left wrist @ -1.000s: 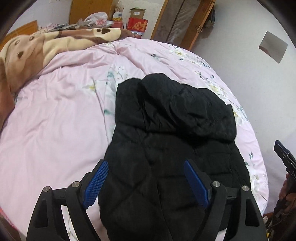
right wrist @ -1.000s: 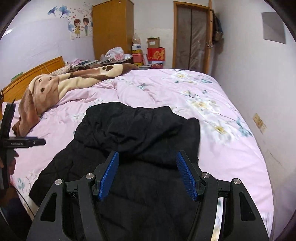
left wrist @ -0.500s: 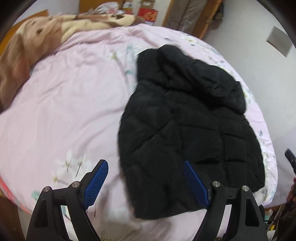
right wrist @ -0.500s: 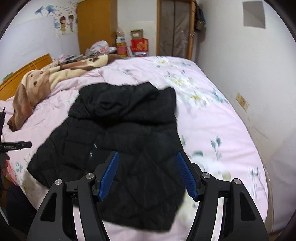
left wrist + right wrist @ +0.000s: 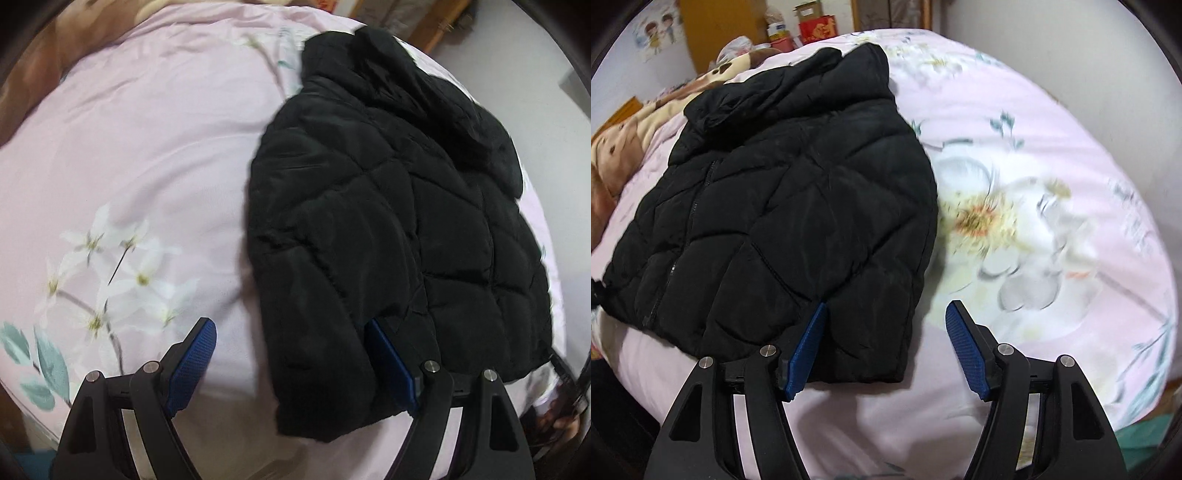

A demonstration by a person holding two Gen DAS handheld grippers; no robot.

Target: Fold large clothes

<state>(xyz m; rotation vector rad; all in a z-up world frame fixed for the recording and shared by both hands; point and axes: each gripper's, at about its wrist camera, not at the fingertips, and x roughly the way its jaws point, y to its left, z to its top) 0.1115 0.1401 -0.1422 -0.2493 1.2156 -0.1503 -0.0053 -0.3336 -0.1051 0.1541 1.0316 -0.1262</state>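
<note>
A black quilted hooded jacket (image 5: 388, 206) lies flat on the pink floral bedspread (image 5: 147, 155), hood at the far end and hem toward me. My left gripper (image 5: 293, 354) is open low over the jacket's near left corner. That corner sits between the jaws, and the right blue pad (image 5: 388, 363) is against the fabric's fold. In the right wrist view the jacket (image 5: 783, 206) fills the left half. My right gripper (image 5: 886, 339) is open over the near right hem corner, with its left pad (image 5: 810, 343) over the fabric and its right pad (image 5: 964, 347) over bare bedspread (image 5: 1052, 184).
A brown and cream bear blanket (image 5: 620, 147) lies bunched at the bed's far left. A wooden wardrobe (image 5: 698, 33) and stacked boxes (image 5: 816, 26) stand behind the bed. A grey wall (image 5: 1108, 55) runs along the right side. The bed's near edge is just below both grippers.
Both grippers have come down and toward the jacket's near hem, tilting more steeply. The jacket now fills much more of each view. Neither has taken hold of the fabric.
</note>
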